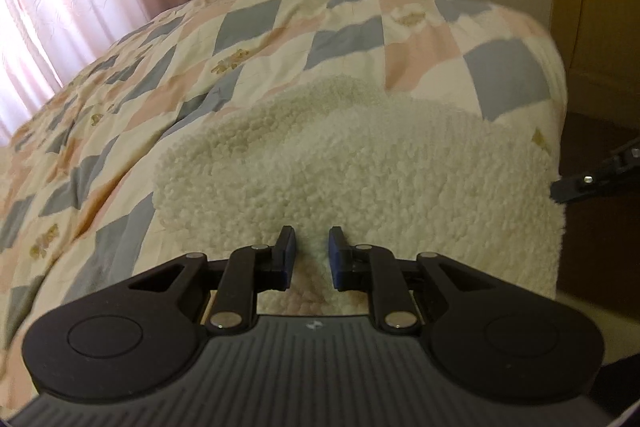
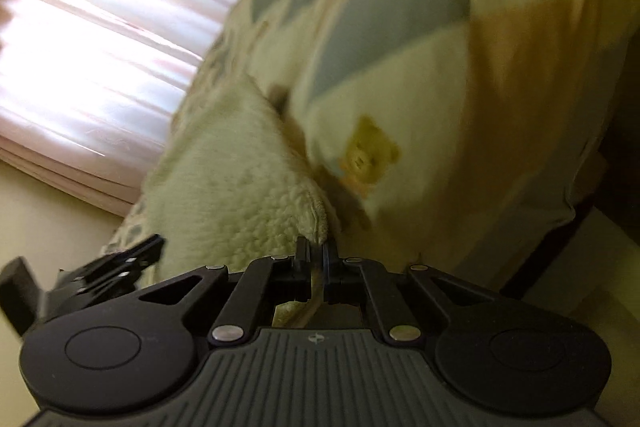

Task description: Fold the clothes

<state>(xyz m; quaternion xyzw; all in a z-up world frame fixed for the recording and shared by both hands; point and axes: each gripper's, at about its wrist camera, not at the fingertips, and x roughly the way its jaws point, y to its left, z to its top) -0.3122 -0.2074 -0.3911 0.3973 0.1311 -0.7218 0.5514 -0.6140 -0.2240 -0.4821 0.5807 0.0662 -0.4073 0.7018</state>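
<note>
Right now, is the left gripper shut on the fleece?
No: the left gripper is open, its fingers apart over the fleece.

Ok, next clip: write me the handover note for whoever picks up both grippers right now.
Left gripper: open, fingers either side of the near edge of the cream fleece garment, not clamped.
Right gripper: shut on the fleece's hemmed edge at the bed's corner.
The fleece lies spread on the checked quilt, one side reaching the bed's edge.
Done: one edge gripped; how far folding has got cannot be told.
Left: close the left gripper on its edge, then probably carry both edges over.
</note>
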